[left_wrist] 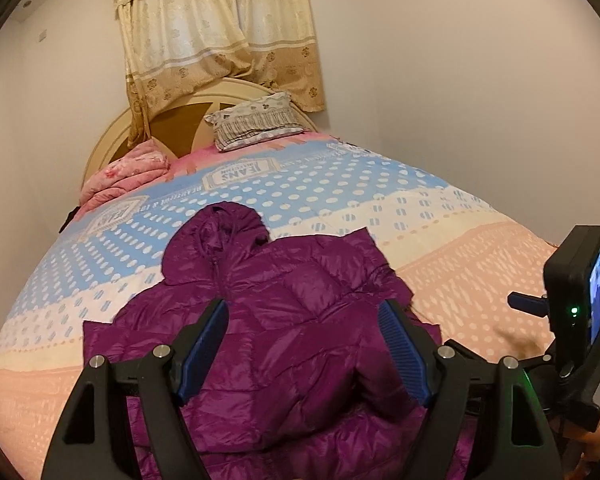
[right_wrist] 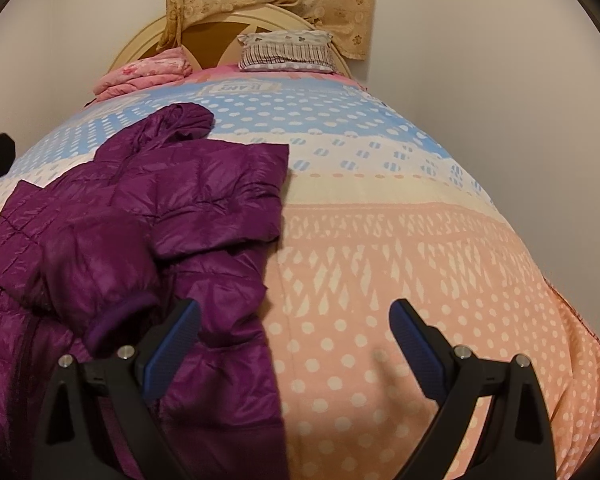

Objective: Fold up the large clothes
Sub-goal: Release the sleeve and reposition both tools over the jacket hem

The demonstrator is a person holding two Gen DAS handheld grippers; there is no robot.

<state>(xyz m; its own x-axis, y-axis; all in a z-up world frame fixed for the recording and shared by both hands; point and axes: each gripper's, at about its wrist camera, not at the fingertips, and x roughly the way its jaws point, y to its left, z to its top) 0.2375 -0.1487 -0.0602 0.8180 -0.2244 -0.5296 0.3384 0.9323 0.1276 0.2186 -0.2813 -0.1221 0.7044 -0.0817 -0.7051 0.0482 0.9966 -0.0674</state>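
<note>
A purple hooded puffer jacket (left_wrist: 292,320) lies on the bed, hood toward the headboard, one sleeve folded across its front. It also shows in the right wrist view (right_wrist: 140,232), left of centre. My left gripper (left_wrist: 302,312) is open and empty, hovering above the jacket's middle. My right gripper (right_wrist: 294,316) is open and empty, above the jacket's right edge and the bedspread. The right gripper's body with its camera screen shows in the left wrist view (left_wrist: 580,300) at the far right.
The bed has a patterned blue, cream and peach bedspread (right_wrist: 420,240). A striped pillow (left_wrist: 256,122) and a folded pink quilt (left_wrist: 128,172) lie by the headboard (left_wrist: 112,136). A curtain (left_wrist: 220,40) hangs behind. Walls close in on both sides.
</note>
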